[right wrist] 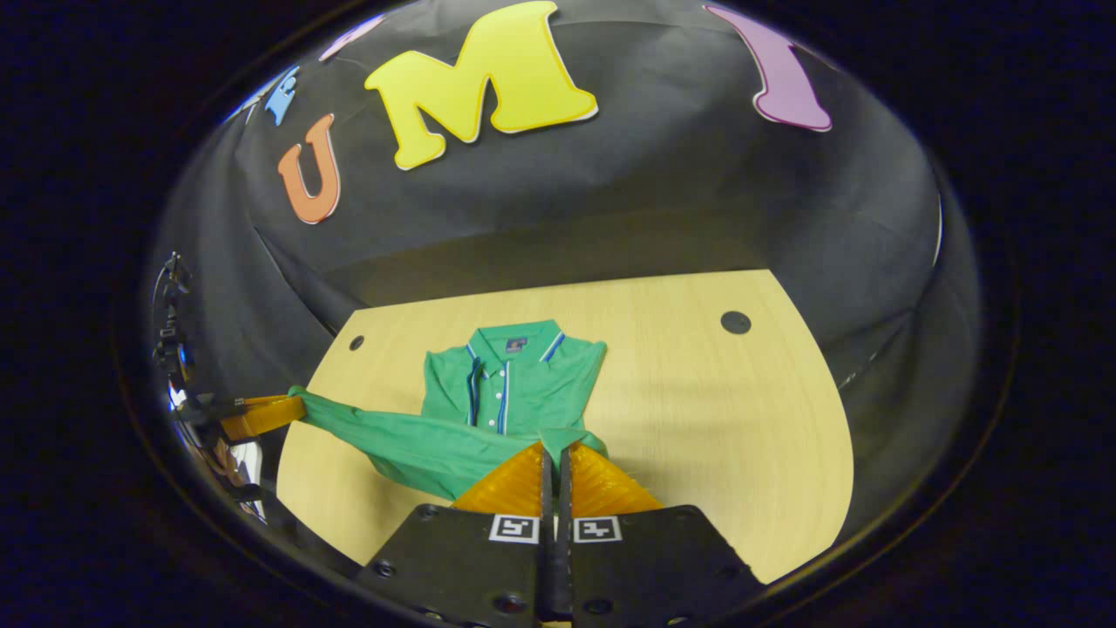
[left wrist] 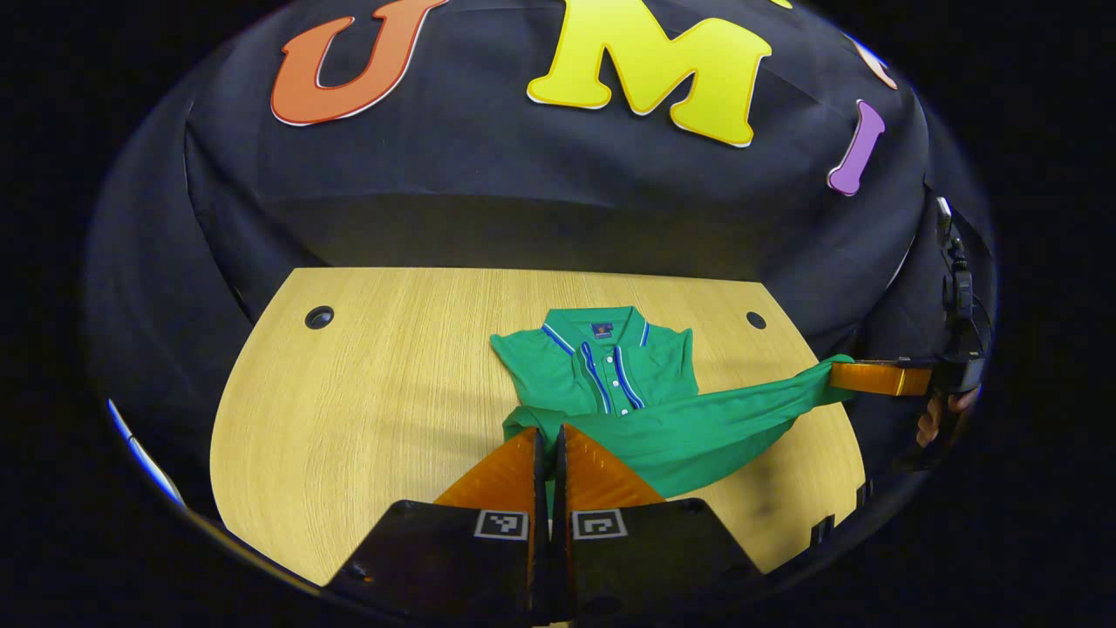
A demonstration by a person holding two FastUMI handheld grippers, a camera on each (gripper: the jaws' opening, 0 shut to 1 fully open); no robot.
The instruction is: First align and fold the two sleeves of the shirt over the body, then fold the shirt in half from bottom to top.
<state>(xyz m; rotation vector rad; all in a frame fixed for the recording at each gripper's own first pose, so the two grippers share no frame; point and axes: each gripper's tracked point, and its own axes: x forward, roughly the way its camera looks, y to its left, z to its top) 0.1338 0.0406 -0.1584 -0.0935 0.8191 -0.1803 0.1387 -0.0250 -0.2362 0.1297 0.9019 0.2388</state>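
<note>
A green polo shirt [left wrist: 602, 366] with a blue-and-white striped collar and placket lies on the wooden table [left wrist: 375, 392], collar at the far end. Its lower hem [left wrist: 724, 419] is lifted off the table and stretched between the two grippers. In the left gripper view, my left gripper [left wrist: 549, 433] is shut on one end of the hem, and the right gripper [left wrist: 837, 375] pinches the other end at the far right. In the right gripper view, my right gripper [right wrist: 553, 449] is shut on the shirt [right wrist: 514, 384], and the left gripper [right wrist: 292, 406] holds the hem at the left.
The table has two round cable holes near its far corners [left wrist: 319, 317] [left wrist: 756, 320]. A hand [left wrist: 937, 419] grasps the right gripper beyond the table's right edge. Bare table top [right wrist: 715, 410] lies on both sides of the shirt.
</note>
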